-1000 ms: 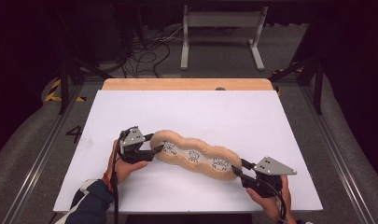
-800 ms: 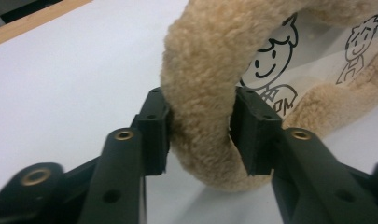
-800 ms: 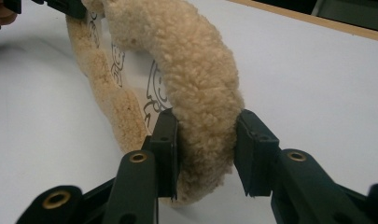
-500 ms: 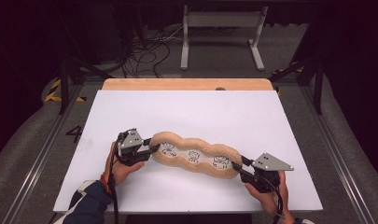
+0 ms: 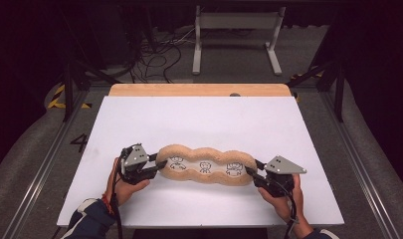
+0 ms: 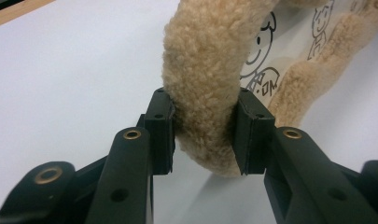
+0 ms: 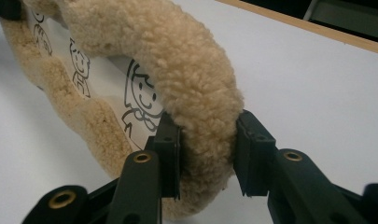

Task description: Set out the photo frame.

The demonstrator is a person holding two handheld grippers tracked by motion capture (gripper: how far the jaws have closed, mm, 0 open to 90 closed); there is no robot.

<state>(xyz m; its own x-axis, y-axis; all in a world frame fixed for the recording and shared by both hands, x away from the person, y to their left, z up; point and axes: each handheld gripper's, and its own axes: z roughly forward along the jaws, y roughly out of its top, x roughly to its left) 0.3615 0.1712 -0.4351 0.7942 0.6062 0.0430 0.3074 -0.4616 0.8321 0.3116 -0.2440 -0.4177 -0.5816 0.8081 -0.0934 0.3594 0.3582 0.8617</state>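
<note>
The white table [image 5: 199,124] spans the high view, with a strip of bare wooden edge [image 5: 199,90] along its far side. Toward your near side of that surface lies the plush mat [image 5: 205,165], a long tan object with a fleecy scalloped border and a pale centre printed with three cartoon figures; it stretches between your two hands, roughly level with them. At its left end, your left gripper [image 5: 158,166] has its jaws pressed into the fleece border, and the left gripper view confirms it: the two black jaws squeeze the woolly rim [image 6: 203,107] from either side, the end of the mat lifted just off the table, a shadow beneath. At the opposite end, your right gripper [image 5: 251,171] clamps the border likewise; in the right gripper view the fleece [image 7: 203,126] is pinched firmly between both jaws, a printed smiling figure [image 7: 141,100] just beside the inner jaw.
</note>
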